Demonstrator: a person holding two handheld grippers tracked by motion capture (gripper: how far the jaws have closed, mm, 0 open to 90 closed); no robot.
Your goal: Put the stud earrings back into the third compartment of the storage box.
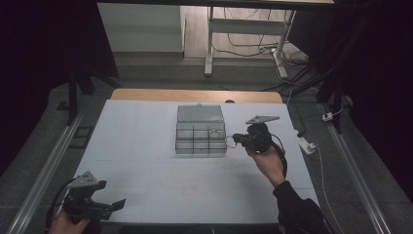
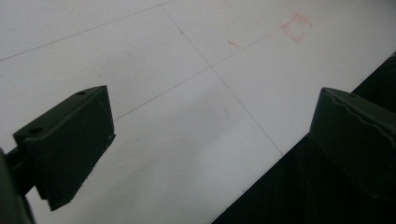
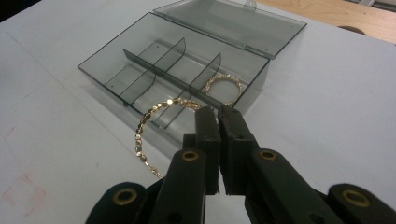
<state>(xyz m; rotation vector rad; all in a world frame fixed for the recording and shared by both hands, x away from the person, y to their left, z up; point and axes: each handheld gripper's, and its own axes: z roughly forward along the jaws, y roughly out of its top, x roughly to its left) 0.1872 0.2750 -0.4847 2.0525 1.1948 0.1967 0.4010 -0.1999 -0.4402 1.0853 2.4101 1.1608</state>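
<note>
Right gripper view: one gold bracelet (image 3: 223, 88) already lies inside the open box (image 3: 140, 65); a second bracelet (image 3: 149, 126) is gripped by the right tool (image 3: 218, 114), still unplaced. The left tool (image 2: 210, 135) hangs released near the tabletop's (image 2: 163, 56) front edge.

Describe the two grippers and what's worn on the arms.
Both grippers are black with blocky fingers, a grey three-cornered plate on top and a trailing black cable. The right gripper has brass-coloured rings at its finger pivots; the left gripper has fingers with small screw holes. The right arm wears a dark sleeve.
</note>
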